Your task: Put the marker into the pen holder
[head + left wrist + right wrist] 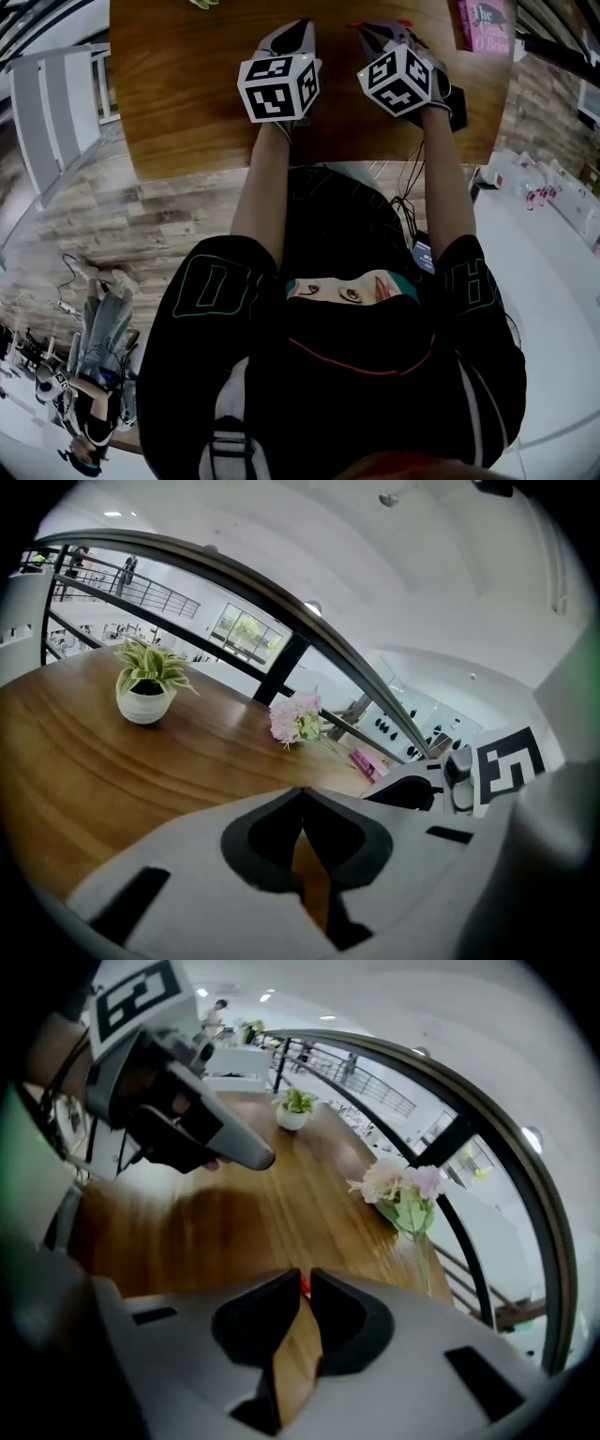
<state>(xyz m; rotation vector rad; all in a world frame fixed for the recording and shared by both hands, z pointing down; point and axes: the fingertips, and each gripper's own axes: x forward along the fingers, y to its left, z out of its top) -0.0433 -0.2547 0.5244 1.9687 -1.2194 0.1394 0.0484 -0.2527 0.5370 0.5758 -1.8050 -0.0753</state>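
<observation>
Wood table (187, 103) fills the top of the head view, and the person's two bare forearms reach forward over its near edge. To the left of the table stands a pale grey rack (47, 112) on a plank floor.

The left gripper (297, 28) lies low over the table top, left of centre, with its marker cube toward the person. In the left gripper view its jaws are closed, the dark pads meeting at the tips with nothing between them, and only a sliver of wood shows behind them. Beyond them, far to the left on the table, stands a white pot with a striped green plant (145, 691). Further right is a bunch of pink flowers (296, 719), and just right of that a pink book (369, 762) lies flat near the table's edge.

The right gripper (380, 28) sits just beside the left one, also low over the table, the two cubes nearly level and a little apart. In the right gripper view its jaws are pressed almost together and pinch a small red thing at their tips, the marker (302, 1284), of which only a sliver shows. In the head view thin red bits stick out to either side of these tips. The marker is therefore held above the table, at the far end of the right gripper. The pink book lies at the table's far right corner.
</observation>
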